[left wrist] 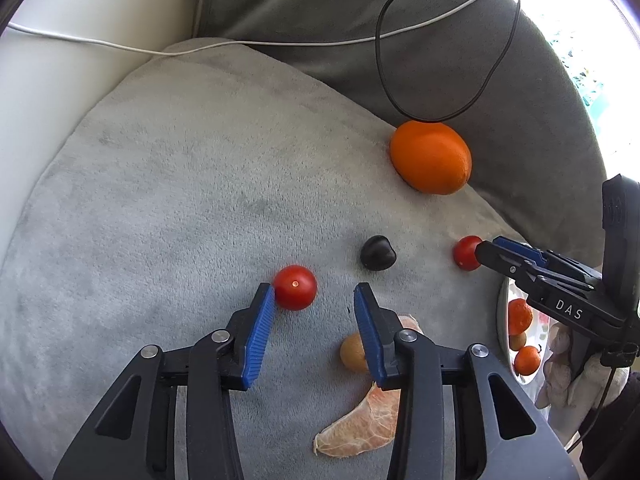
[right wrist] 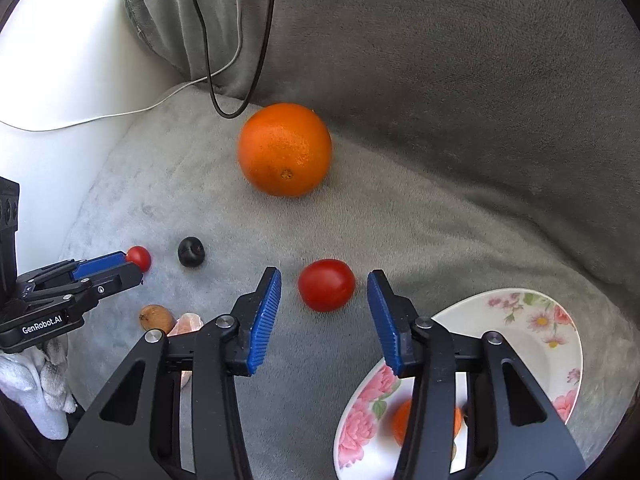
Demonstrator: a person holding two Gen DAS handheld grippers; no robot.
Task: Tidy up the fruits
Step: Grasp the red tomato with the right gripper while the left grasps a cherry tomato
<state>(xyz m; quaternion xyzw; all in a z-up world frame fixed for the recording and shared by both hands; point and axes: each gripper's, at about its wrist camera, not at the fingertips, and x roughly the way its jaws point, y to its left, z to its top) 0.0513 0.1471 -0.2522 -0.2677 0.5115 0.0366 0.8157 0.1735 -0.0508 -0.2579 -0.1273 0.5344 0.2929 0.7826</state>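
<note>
My left gripper (left wrist: 314,294) is open, with a red cherry tomato (left wrist: 295,287) just inside its left fingertip on the grey cushion (left wrist: 180,184). My right gripper (right wrist: 324,280) is open around a second red cherry tomato (right wrist: 326,285), which also shows in the left wrist view (left wrist: 466,253). A large orange (right wrist: 285,149) lies further back. A dark round fruit (right wrist: 191,252) lies between the tomatoes. A small brown fruit (left wrist: 353,353) and peeled citrus segments (left wrist: 362,426) lie under my left gripper. A floral plate (right wrist: 532,344) at lower right holds small orange fruits (right wrist: 402,420).
A darker grey back cushion (right wrist: 460,80) rises behind the fruits. A black cable loop (left wrist: 444,60) and a white cable (left wrist: 200,46) hang over the cushions. A white wall (right wrist: 60,60) bounds the left side.
</note>
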